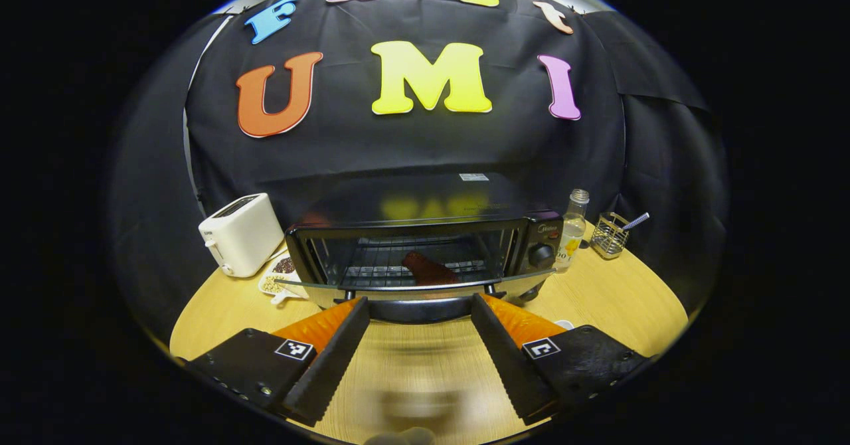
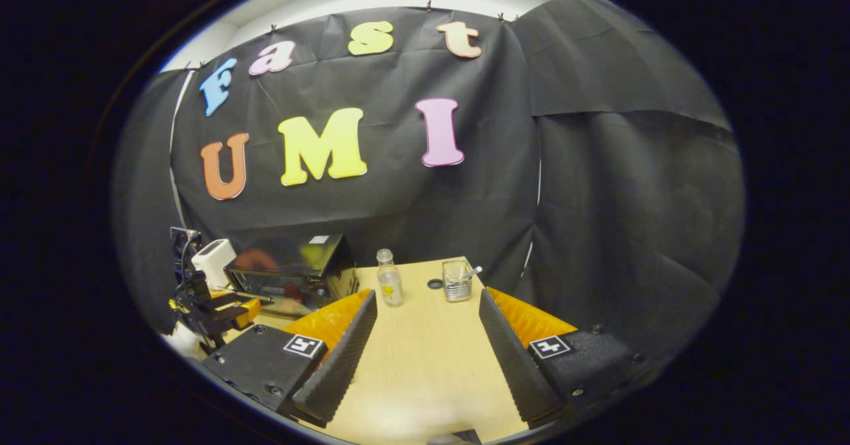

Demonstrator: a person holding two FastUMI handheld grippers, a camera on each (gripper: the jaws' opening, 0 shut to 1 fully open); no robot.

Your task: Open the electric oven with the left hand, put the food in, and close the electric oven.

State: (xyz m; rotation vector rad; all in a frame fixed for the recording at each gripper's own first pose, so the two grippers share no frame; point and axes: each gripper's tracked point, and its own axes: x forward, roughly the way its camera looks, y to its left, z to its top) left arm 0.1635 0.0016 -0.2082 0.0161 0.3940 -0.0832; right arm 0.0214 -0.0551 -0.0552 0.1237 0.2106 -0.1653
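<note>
The black electric oven stands at the middle of the round wooden table, its glass door swung down and roughly level. A dark reddish piece of food lies on the wire rack inside. My left gripper is open just in front of the door's front edge, with nothing between its fingers. In the right gripper view the oven sits far left with the left gripper before it. My right gripper is open and holds nothing, over bare tabletop to the oven's right.
A white toaster and a small dish of seeds stand left of the oven. A clear bottle and a wire holder with a utensil stand to its right. The table edge curves close by.
</note>
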